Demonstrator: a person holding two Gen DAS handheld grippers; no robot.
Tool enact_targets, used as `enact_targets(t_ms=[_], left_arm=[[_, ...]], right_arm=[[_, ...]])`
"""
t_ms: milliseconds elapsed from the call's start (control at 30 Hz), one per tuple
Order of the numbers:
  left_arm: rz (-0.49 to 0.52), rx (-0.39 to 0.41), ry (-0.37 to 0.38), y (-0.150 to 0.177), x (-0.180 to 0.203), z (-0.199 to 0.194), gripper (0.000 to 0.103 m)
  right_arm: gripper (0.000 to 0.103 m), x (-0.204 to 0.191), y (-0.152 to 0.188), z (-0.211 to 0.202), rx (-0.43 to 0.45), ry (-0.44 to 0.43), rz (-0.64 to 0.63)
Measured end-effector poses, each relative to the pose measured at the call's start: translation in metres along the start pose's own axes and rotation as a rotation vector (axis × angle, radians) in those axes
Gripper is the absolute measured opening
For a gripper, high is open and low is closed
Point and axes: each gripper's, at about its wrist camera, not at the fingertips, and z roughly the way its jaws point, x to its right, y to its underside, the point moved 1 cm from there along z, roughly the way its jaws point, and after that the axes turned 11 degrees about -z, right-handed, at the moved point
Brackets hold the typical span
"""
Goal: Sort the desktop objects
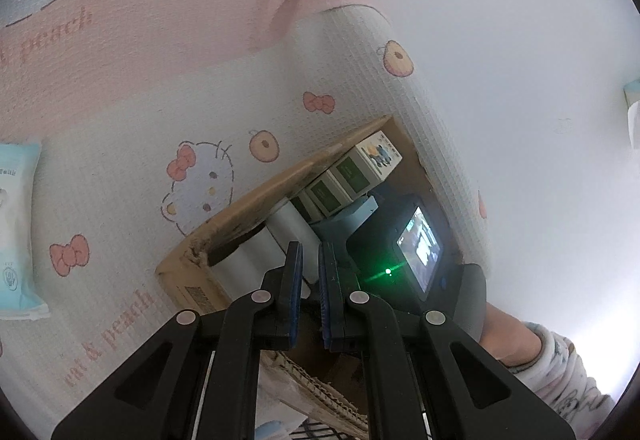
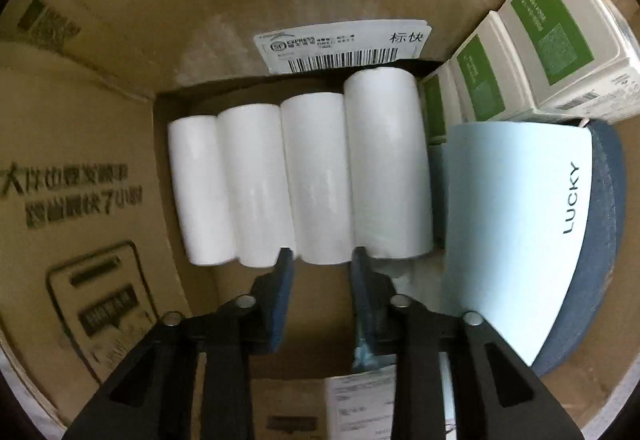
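Right gripper [image 2: 322, 260] reaches down inside the cardboard box [image 2: 100, 88], jaws spread and empty, tips at the row of white rolls [image 2: 296, 176]. Left gripper [image 1: 310, 260] hovers over the box rim, jaws narrowly parted, holding nothing. Green-labelled cartons [image 2: 560, 36] partly cut off.

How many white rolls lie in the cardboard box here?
4, side by side in a row on the box floor: far left, next, third, and rightmost beside the blue LUCKY item. Others may be hidden.
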Motion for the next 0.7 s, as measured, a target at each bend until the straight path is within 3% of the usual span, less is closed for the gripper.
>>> enact_targets(t_ms=[167,267,433,500,567,700], left_arm=[[-0.009,-0.008,0.008,-0.001,0.001,0.004,0.007],[0.006,-0.006,-0.002,0.0,0.003,0.005,0.007],[0.001,-0.007,0.008,-0.002,0.006,0.006,0.007],[0.001,-0.006,0.009,-0.003,0.007,0.006,0.007],[0.006,-0.008,0.009,-0.001,0.007,0.004,0.007],[0.009,-0.01,0.007,0.001,0.006,0.002,0.007]], right_arm=[[0.024,-0.001,0.005,0.0,-0.013,0.026,0.028],[0.024,0.0,0.009,-0.007,0.008,-0.008,0.055],[0.024,0.003,0.005,-0.028,0.112,0.004,0.075],[0.024,0.008,0.002,-0.023,0.095,0.046,0.108],[0.024,0.011,0.002,-0.018,0.088,0.007,0.135],[0.024,0.007,0.004,-0.006,0.036,0.024,0.126]])
